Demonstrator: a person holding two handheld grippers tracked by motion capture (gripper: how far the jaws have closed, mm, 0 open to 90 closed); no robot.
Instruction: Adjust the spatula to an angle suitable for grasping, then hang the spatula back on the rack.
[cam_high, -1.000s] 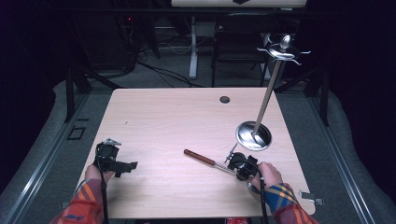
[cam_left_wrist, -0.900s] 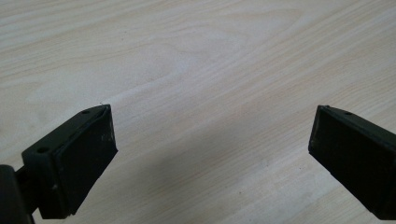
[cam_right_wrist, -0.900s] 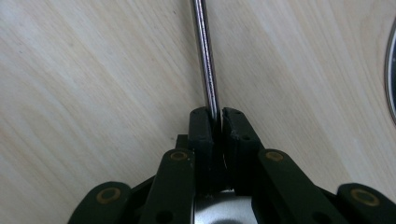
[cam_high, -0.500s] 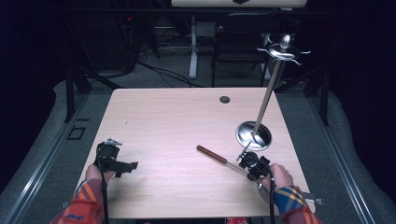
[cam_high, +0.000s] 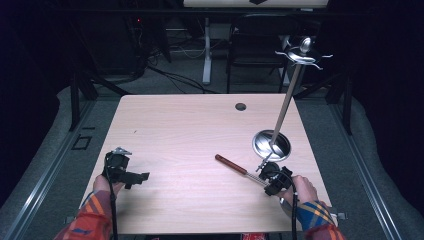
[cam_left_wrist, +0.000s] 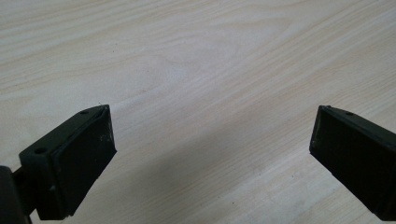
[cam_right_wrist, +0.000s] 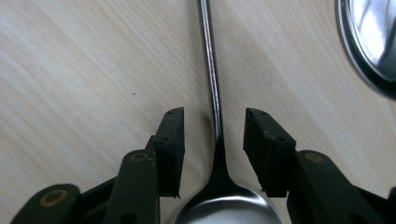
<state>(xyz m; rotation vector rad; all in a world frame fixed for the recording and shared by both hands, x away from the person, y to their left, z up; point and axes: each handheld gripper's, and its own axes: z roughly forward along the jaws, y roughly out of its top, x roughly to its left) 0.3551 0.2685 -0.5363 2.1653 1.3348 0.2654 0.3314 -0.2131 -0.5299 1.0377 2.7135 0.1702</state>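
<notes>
On the pale wooden table (cam_high: 190, 135), largest item noted: a metal stand (cam_high: 286, 107) near the right edge, round polished base (cam_high: 270, 144) flat on the wood, thin pole leaning up to a hooked crown (cam_high: 303, 54). Just in front of that base, close to but apart from it, a ladle (cam_high: 245, 170) lying flat: dark reddish handle (cam_high: 231, 164) pointing toward table centre, steel shaft (cam_right_wrist: 209, 65) running back to the bowl (cam_right_wrist: 226, 210) at the right gripper (cam_high: 274, 179). Right gripper (cam_right_wrist: 212, 149) set astride the neck where shaft widens into bowl, jaws parted with clear wood visible either side of the steel, so not yet clamped. Left gripper (cam_high: 121, 169) resting near the front left corner, well apart from everything, jaws spread wide over bare wood in the left gripper view (cam_left_wrist: 212, 154), holding nothing. Assessment of the ladle: rigid, not fragile, moderately light, weight likely biased toward the bowl end. Polished round shaft judged slippery and prone to rolling or swivelling between flat pads. Flattened neck, presently straddled, judged the better hold: wider bearing surface, close to the heavy end. Firm closure advised before any lift.
</notes>
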